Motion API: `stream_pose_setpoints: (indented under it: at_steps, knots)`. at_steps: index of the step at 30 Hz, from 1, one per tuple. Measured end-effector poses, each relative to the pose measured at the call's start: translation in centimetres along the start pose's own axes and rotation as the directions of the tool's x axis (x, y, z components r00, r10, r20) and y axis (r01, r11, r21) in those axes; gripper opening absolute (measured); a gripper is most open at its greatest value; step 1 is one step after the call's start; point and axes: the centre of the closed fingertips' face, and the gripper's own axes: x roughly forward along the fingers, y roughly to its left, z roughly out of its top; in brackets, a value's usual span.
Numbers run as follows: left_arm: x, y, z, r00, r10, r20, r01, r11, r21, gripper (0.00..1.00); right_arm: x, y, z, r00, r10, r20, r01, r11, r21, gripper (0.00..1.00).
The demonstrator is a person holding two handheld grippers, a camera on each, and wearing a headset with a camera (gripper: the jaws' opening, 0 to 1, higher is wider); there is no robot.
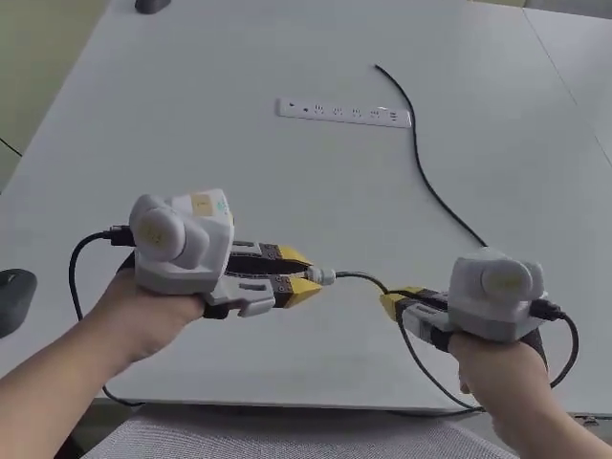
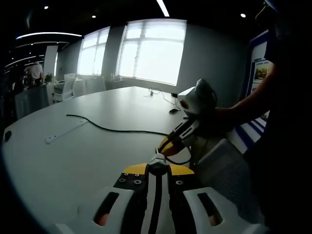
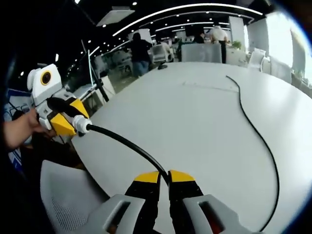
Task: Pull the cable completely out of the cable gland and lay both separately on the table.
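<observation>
So the left gripper (image 1: 306, 275) is clamped shut on the cable gland (image 1: 323, 277). The right gripper (image 1: 392, 303) is pinched tight on the black cable (image 1: 359, 277) just beside it. Both are held up over the near part of the table (image 1: 287, 172). The cable runs straight between the two sets of tips, so I'd guess the pull goes along that line, hands apart.

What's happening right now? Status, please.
Left gripper shut on gland. Right gripper shut on cable. Cable not yet out. Power strip well clear.
</observation>
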Motion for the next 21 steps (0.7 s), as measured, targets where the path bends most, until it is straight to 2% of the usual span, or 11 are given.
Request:
stream_pose_setpoints:
  at_steps: [6, 10, 17, 21]
  knots:
    - [0.1, -0.1, 0.1, 1.0, 0.002, 0.003, -0.002, 1.0, -0.001, 0.15, 0.3, -1.3, -1.0, 1.0, -0.007, -0.004, 0.007, 0.995, 0.096, 0.01]
    - [0.2, -0.2, 0.2, 1.0, 0.002, 0.004, -0.002, 1.0, 0.001, 0.15, 0.5, -1.5, -1.7, 1.0, -0.002, -0.007, 0.003, 0.983, 0.186, 0.01]
    - [0.5, -0.5, 0.3, 1.0, -0.003, 0.007, 0.003, 1.0, 0.002, 0.15, 0.8, -2.2, -2.9, 0.9996, -0.017, -0.023, 0.022, 0.969, 0.246, 0.01]
    - [0.5, -0.5, 0.4, 0.9999, -0.007, 0.009, 0.007, 1.0, 0.002, 0.15, 0.9, -2.8, -3.4, 0.9991, -0.027, -0.031, 0.035, 0.956, 0.293, 0.01]
